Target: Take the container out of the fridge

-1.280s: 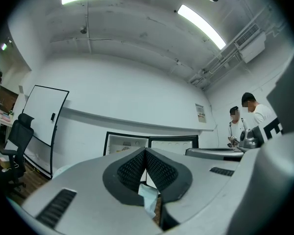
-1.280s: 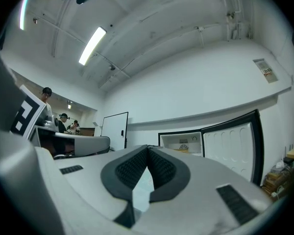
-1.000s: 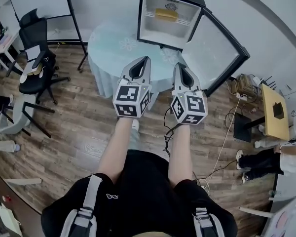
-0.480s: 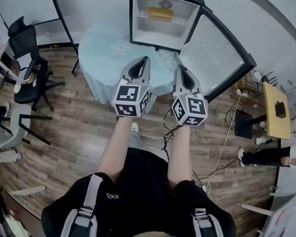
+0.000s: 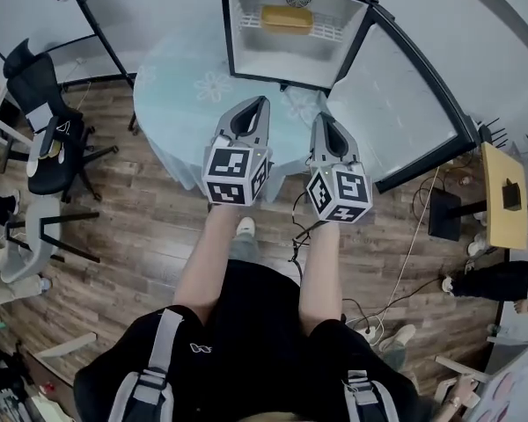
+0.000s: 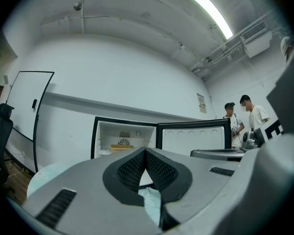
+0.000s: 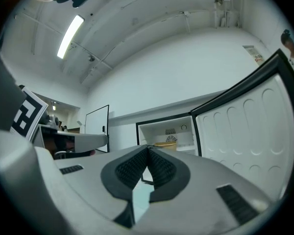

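My left gripper and right gripper are pinched closed, empty, near the table; the yellow container sits at twelve o'clock inside the open fridge; arriving closed, I could shove it back

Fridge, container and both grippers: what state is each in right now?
Fridge: door swung wide open.
Container: inside the fridge, untouched.
Left gripper: shut, empty, short of the fridge.
Right gripper: shut, empty, short of the fridge.
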Demonstrator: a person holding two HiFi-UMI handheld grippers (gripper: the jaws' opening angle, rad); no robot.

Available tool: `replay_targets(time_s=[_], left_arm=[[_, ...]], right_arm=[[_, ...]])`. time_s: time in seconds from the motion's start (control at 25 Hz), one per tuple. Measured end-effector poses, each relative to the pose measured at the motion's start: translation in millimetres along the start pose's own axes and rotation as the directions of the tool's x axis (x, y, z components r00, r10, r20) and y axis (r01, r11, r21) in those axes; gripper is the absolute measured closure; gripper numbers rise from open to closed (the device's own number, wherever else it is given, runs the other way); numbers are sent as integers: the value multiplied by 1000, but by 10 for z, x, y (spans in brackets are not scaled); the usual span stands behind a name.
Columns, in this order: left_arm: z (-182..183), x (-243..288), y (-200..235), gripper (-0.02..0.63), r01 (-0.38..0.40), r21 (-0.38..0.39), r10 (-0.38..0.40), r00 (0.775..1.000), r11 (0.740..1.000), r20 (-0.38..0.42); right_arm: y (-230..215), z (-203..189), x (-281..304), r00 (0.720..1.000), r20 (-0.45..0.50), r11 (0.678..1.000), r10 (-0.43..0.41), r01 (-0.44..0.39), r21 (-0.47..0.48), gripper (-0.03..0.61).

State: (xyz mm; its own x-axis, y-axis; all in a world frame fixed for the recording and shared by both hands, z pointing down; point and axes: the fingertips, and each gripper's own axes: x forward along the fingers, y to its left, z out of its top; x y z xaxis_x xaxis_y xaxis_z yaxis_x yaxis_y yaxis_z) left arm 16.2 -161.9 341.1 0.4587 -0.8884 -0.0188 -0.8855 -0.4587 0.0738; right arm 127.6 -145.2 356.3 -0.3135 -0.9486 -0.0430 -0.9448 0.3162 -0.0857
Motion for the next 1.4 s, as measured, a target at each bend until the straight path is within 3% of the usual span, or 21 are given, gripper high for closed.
replay_targets(time_s=[0.72,1.4], left_arm=[[-395,1061,656,614,38,1,-38,994,999,-104],[-245,1717,1306,614,40,-53,-43,998,998,-48]], right_arm=[[-233,-398,1156,998,-61,999,-21,24,41,572],[-151,-244,2075,997,-71,998,-10,6,-60,572]])
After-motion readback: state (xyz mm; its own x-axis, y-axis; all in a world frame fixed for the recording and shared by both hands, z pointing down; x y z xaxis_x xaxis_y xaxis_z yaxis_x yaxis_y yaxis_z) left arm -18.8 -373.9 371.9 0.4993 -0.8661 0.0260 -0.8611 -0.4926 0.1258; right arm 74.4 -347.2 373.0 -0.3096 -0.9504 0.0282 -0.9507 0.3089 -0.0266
